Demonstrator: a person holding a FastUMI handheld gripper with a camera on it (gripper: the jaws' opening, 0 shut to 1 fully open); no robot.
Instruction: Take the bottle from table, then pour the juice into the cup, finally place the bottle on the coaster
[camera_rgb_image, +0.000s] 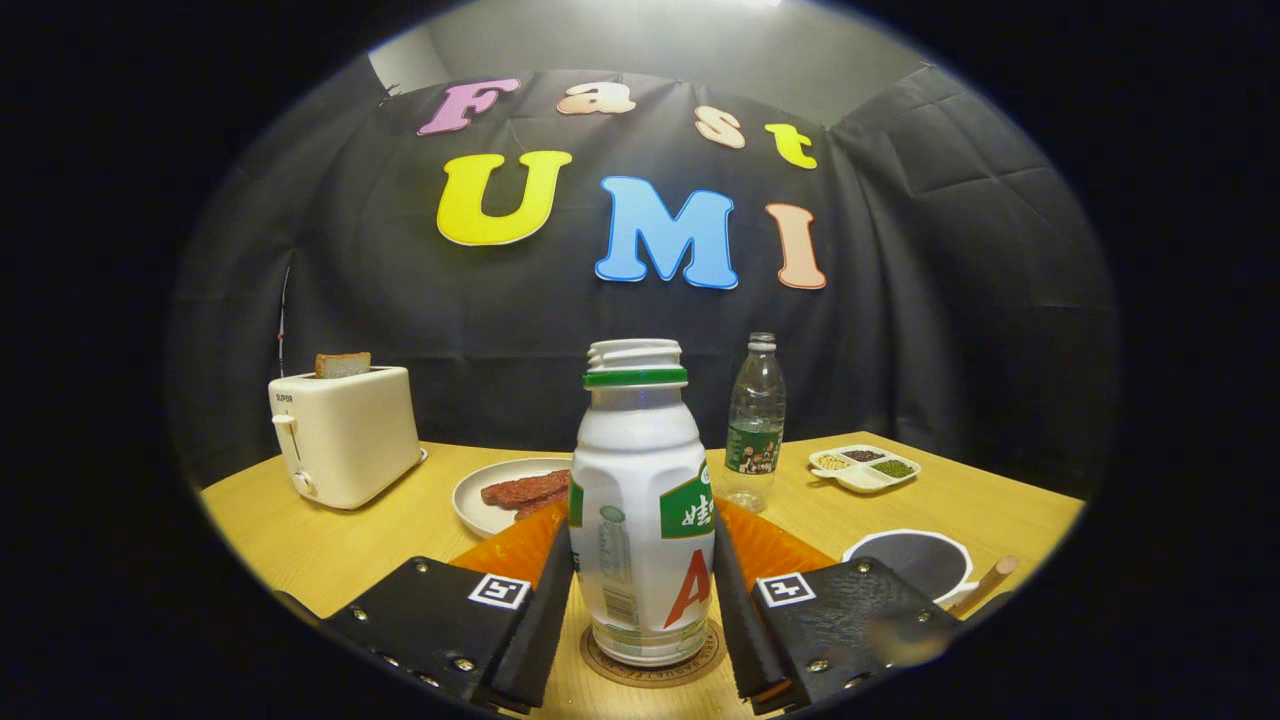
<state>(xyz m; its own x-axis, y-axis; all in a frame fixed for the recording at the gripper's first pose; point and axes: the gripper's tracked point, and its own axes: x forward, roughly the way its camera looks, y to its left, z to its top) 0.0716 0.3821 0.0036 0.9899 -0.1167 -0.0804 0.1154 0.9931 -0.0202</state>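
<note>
Left of frame: we see a toaster (345, 435) with bread in its slot, then a plate (483, 497) of meat. Centre bottom: bottle (640, 520) upright on the coaster (655, 672), uncapped. Gripper (640, 610) straddles it; we can't tell if the pads press or just flank it. Right: cup (915, 560) by the right finger, a clear bottle (755, 420) and snack tray (865, 468) further back on the surface (330, 550).

Pretty dim booth, light comes from overhead and makes the tabletop (330, 540) glow warm yellow. Bottle (640, 520) is sharp with soft glare on its shoulder. Fisheye bends the edges hard, and the tongs (640, 610) blur up close.
</note>
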